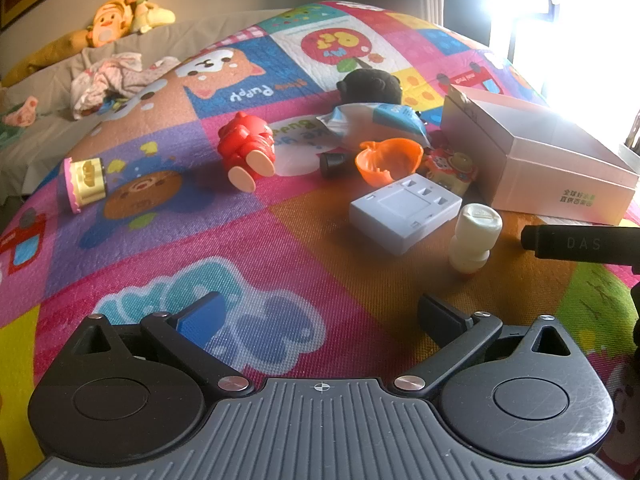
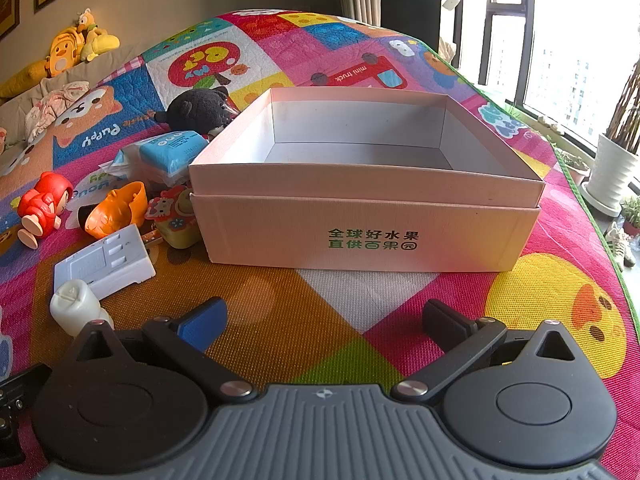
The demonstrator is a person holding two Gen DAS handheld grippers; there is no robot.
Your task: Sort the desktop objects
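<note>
Grippers both stand wide apart and hold nothing. The left gripper (image 1: 320, 312) hangs tilted down over the orange square of the play mat (image 1: 160, 240), its fingers clear of every object. The right gripper (image 2: 320, 320) hangs likewise over the mat just before the cardboard box (image 2: 360, 232), nothing between its fingers.

The carrying surface is a patchwork play mat, not a desk. The box, open-topped with an empty white interior and green printed characters on its near wall, sits toward the mat's window-side edge.

Objects to be sorted lie grouped beside the box's left wall:
- a small white bottle (image 1: 474, 236), on its side, nearest the left gripper;
- a white plastic adapter block (image 1: 404, 210), just behind the bottle;
- an orange plastic shell (image 1: 388, 158), hollow side up, beyond the block;
- a small yellow-and-red cartoon toy (image 2: 178, 216), touching or nearly touching the box wall;
- a blue-and-white tissue pack (image 2: 170, 154), behind the shell;
- a black plush toy (image 2: 198, 110), near the box's far left corner;
- a red figure (image 1: 250, 148), lying down, left of the group;
- a yellow-and-pink toy (image 1: 84, 182), well apart, near the mat's left edge.

A potted plant (image 2: 612, 168) stands on the floor by the window, off the mat.
</note>
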